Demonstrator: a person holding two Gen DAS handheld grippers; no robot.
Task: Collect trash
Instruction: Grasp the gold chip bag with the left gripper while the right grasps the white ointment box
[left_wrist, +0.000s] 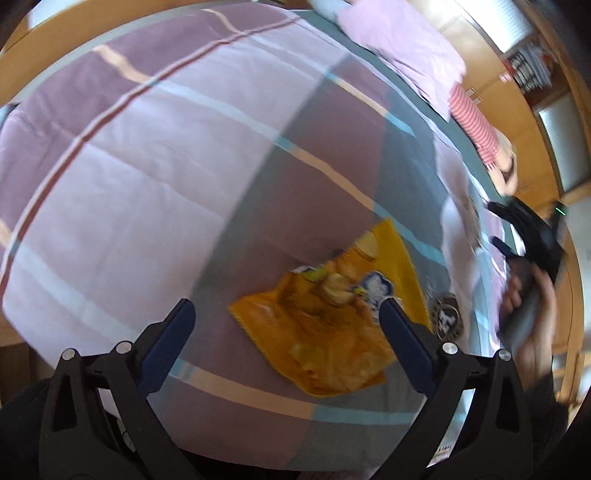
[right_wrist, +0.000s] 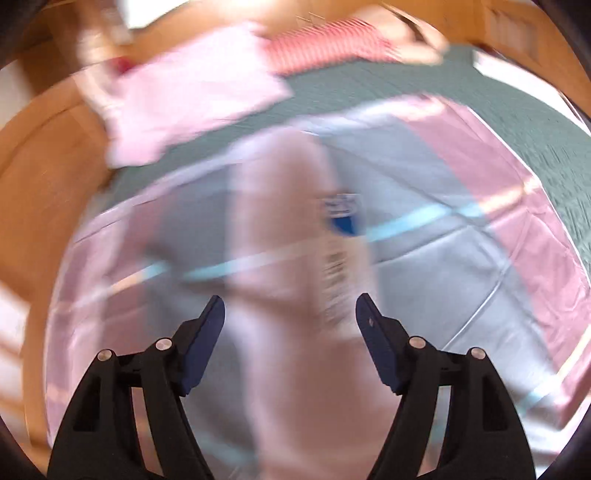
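Note:
A crumpled yellow snack bag (left_wrist: 328, 317) lies on the checked quilt (left_wrist: 147, 166) of a bed. My left gripper (left_wrist: 286, 314) is open just above it, the bag partly between and beyond the fingers. A small round dark wrapper (left_wrist: 447, 319) lies right of the bag. In the left wrist view my right gripper (left_wrist: 528, 229) is at the right edge over a white plastic bag (left_wrist: 460, 221). In the right wrist view my right gripper (right_wrist: 290, 308) is open over a blurred translucent white plastic bag (right_wrist: 295, 240) with a blue print.
A pink pillow (left_wrist: 402, 48) and a red striped cloth (left_wrist: 476, 122) lie at the head of the bed. A green sheet (right_wrist: 480, 96) shows beyond the quilt. Wooden bed frame and wooden furniture (left_wrist: 498, 85) surround the bed.

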